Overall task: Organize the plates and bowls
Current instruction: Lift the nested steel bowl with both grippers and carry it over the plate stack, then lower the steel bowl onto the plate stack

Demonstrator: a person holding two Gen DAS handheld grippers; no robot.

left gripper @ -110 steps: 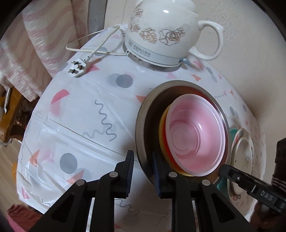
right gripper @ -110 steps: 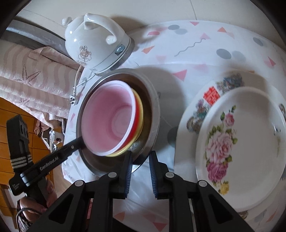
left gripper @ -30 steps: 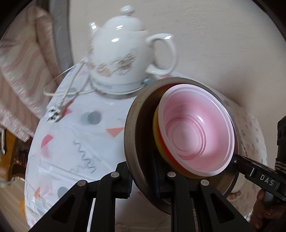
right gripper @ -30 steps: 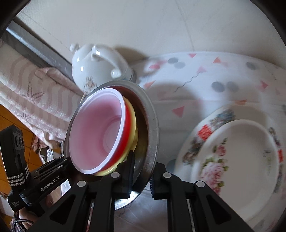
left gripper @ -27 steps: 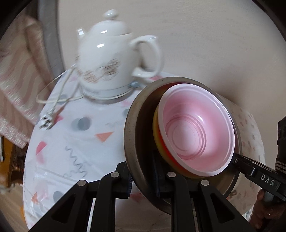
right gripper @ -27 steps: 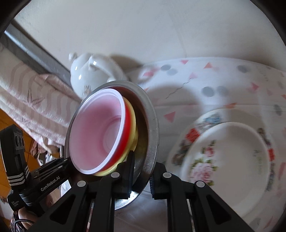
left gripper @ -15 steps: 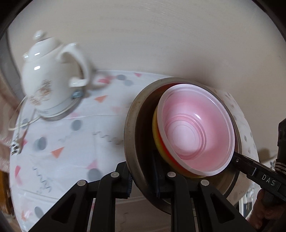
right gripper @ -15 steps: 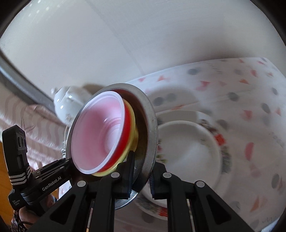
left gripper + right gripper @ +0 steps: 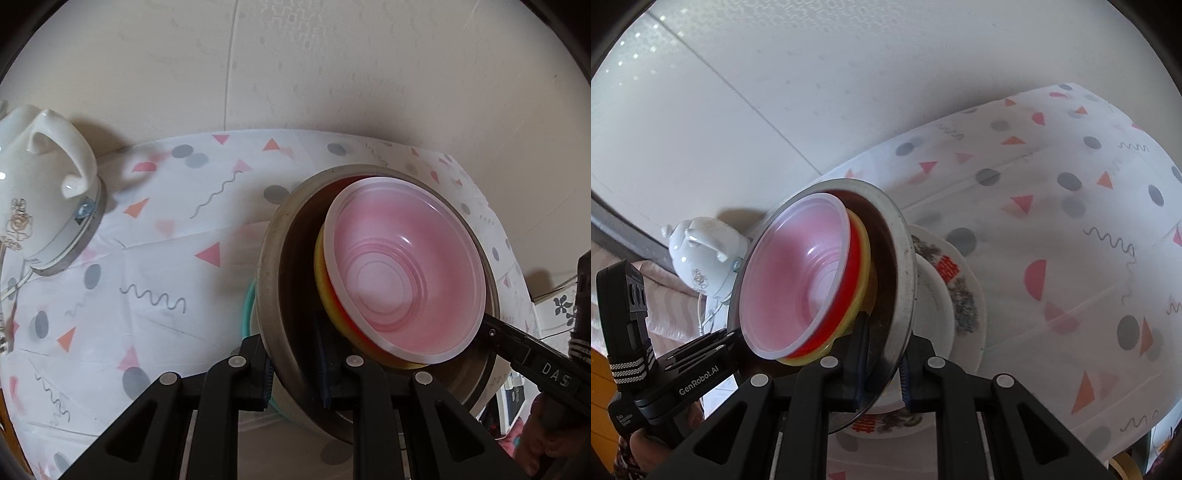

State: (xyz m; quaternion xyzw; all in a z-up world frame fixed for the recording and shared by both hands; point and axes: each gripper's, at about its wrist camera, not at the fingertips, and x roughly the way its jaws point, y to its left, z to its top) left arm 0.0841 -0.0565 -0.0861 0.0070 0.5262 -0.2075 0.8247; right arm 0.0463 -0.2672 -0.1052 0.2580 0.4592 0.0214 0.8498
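Dull brushed steel on the outer bowl (image 9: 280, 280), speckled and scuffed at the rim. Translucent pink plastic bowl (image 9: 406, 273) nested inside, smooth, ridged at the base; glossy red and yellow plastic rims beneath. Glazed white ceramic on kettle (image 9: 40, 192) and floral plates (image 9: 960, 295). Thin creased plastic tablecloth (image 9: 1071, 258), slight sheen. Matt black plastic on both grippers' fingers (image 9: 255, 373). Matt textured wall (image 9: 332, 66).

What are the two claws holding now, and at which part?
Both the left claw and right claw grip the round metal basin, with nested plastic bowls, by its rim, on opposite sides.
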